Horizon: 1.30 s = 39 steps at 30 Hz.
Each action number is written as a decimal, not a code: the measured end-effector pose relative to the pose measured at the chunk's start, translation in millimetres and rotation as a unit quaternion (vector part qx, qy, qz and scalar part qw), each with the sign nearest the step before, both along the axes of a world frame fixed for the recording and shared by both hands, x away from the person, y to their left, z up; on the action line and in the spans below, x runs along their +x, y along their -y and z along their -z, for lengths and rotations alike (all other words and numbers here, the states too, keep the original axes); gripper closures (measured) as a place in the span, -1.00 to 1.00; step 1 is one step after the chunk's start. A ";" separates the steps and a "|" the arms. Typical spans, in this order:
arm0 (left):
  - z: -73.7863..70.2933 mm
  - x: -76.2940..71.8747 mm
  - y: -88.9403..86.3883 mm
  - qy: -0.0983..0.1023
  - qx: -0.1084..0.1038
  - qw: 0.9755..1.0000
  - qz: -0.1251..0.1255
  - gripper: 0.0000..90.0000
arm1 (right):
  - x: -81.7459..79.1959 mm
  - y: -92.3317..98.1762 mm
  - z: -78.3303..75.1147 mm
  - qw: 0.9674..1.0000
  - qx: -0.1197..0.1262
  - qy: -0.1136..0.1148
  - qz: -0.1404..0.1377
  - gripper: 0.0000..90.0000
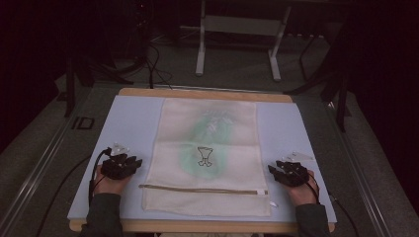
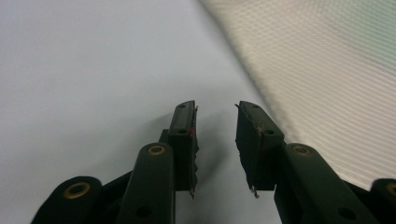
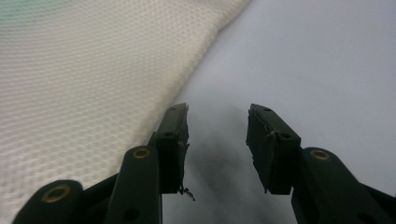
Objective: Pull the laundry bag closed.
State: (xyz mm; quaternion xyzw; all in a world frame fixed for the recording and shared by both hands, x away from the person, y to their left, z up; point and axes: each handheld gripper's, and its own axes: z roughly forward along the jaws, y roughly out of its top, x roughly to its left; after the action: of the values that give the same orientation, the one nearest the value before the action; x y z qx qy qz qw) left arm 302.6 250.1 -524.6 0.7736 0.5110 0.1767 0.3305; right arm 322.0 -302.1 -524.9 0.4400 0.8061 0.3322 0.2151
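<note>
Across the pale tabletop (image 1: 133, 123), both tongs (image 1: 129, 163) (image 1: 276, 170) are resting wide beside the unfolded, untouched mesh bag (image 1: 207, 158).

Pale blue board (image 1: 133, 123) on a wooden table (image 1: 197, 93), carrying one cream mesh bag (image 1: 207, 158) laid flat down its middle, with a green tint and a small dark drawing at centre and a zip line running parallel to the near edge. Left gripper (image 1: 129, 163) rests on the board just beside the bag's left side, near the near-left corner; right gripper (image 1: 277, 170) sits likewise off the bag's right side, near the near-right corner. Both are held by a person's hands in dark sleeves, neither touching the bag, cables trailing.
</note>
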 end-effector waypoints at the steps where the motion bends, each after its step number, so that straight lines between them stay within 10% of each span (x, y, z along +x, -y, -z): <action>1: 0.0 0.0 0.0 0.000 0.000 1.000 0.000 0.53 | 0.0 0.0 0.0 1.000 0.000 0.000 0.000 0.29; 27: -7.8 -17.3 6.4 0.014 -0.004 0.997 0.072 0.81 | -10.9 -51.0 -12.7 0.996 0.020 0.004 -0.082 0.34; 39: -6.4 -25.5 3.4 -0.005 -0.031 0.996 0.086 0.75 | -17.7 -95.3 -21.4 0.988 0.010 0.014 -0.152 0.43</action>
State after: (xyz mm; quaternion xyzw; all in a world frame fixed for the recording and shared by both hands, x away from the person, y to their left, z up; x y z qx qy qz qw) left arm 277.0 246.7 -518.2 0.8048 0.4499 0.1278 0.3654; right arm 304.3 -206.8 -503.5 0.3099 0.8569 0.3755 0.1694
